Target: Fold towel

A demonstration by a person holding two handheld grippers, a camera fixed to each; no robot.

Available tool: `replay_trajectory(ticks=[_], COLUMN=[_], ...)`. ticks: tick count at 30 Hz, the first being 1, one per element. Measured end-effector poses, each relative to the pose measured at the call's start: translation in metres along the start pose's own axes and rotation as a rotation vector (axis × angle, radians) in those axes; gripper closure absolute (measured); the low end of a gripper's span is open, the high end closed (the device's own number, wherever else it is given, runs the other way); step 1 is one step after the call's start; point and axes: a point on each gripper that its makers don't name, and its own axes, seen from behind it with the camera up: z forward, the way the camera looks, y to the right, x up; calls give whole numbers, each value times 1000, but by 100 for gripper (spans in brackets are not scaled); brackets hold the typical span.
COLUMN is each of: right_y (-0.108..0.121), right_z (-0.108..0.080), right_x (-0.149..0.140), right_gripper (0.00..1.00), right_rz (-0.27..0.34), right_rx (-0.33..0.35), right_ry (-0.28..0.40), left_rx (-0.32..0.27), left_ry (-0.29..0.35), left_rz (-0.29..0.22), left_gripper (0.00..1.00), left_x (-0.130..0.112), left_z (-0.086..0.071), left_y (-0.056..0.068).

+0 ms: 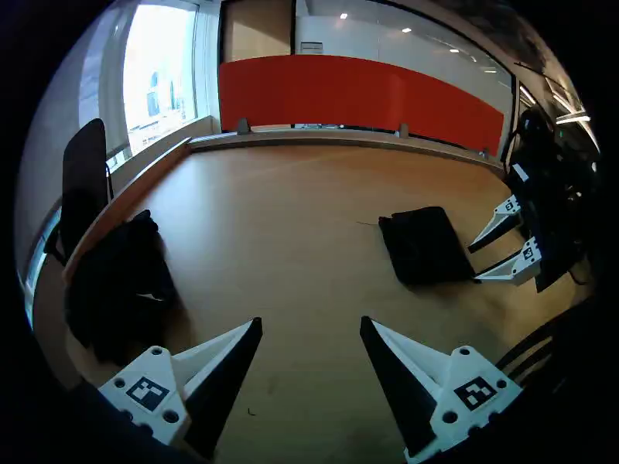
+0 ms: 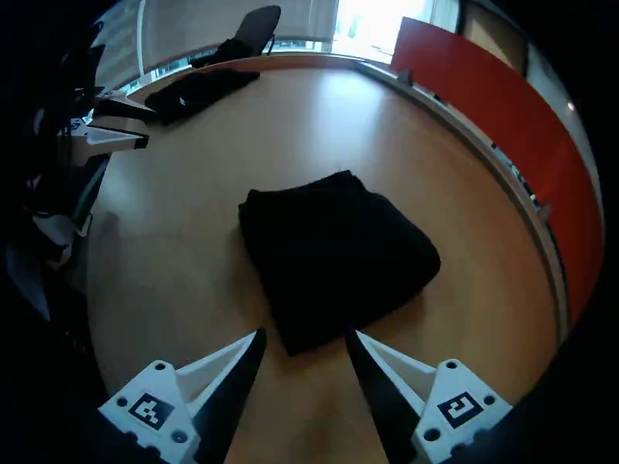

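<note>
Folded towel point(image 2: 336, 255) — right hand-held gripper point(image 2: 304, 332) at its corner (jaws apart).

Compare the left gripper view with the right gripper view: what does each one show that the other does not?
Left gripper view: ceiling lights, and the right hand-held gripper farther off, open next to the folded towel. Right gripper view: the left hand-held gripper farther off, open. Both: the towel, the table, the red partition, the chair and the dark clothes.
</note>
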Motion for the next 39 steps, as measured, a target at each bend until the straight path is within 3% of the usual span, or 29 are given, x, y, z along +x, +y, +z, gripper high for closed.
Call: replay_trajectory(ticks=[6, 14, 22, 34, 39], right_y=[1, -3, -6, -11, -9], right_z=[3, 7, 11, 10, 7], right_x=[-9, -13, -15, -14, -11], right_gripper=[34, 55, 57, 91, 95], right_rz=[47, 63, 86, 88, 90], right_rx=[-5, -2, 3, 10, 4], right_ry=[-12, -18, -22, -18, -8], left_rx=[-1, -1, -2, -10, -16], left_ry=[2, 4, 16, 36, 46], left_rz=[0, 1, 2, 5, 2], left_gripper=[6, 6, 6, 6, 6], left_x=[0, -1, 1, 5, 5], left_z=[-1, -1, -1, -2, -2], left_y=[0, 0, 0, 2, 3])
